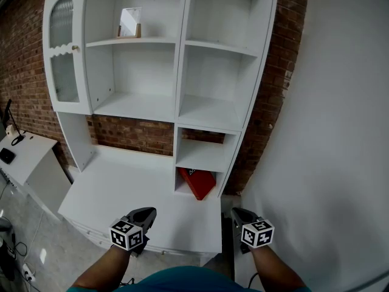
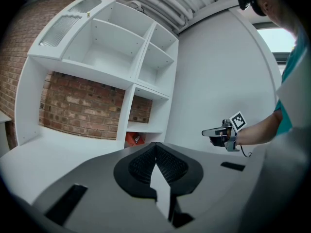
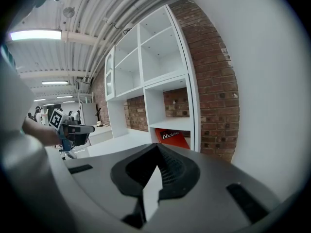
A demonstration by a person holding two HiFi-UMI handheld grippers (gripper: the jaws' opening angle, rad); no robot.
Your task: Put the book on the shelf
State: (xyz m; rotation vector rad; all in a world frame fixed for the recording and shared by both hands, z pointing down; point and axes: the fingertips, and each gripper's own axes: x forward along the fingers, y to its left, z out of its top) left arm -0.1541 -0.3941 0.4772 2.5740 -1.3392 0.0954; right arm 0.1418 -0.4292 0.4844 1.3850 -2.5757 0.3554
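Red book (image 1: 197, 182) leans tilted in the shelf's (image 1: 209, 111) lowest cubby, at tabletop (image 1: 121, 187) level. Left tongs (image 1: 143, 214) and right tongs (image 1: 239, 215) are pressed together, empty, and well short of it. If re-shelving, spread one pair first and pinch the near edge squarely.

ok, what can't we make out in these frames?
- Book: head view, upper part hidden under the shelf; right gripper view, lower edge behind the right gripper.
- Frame: head view, too small and glared to tell what it shows.
- Cabinet door: ribbed glass hides the inside.
- Black item on the side table: too small to name.
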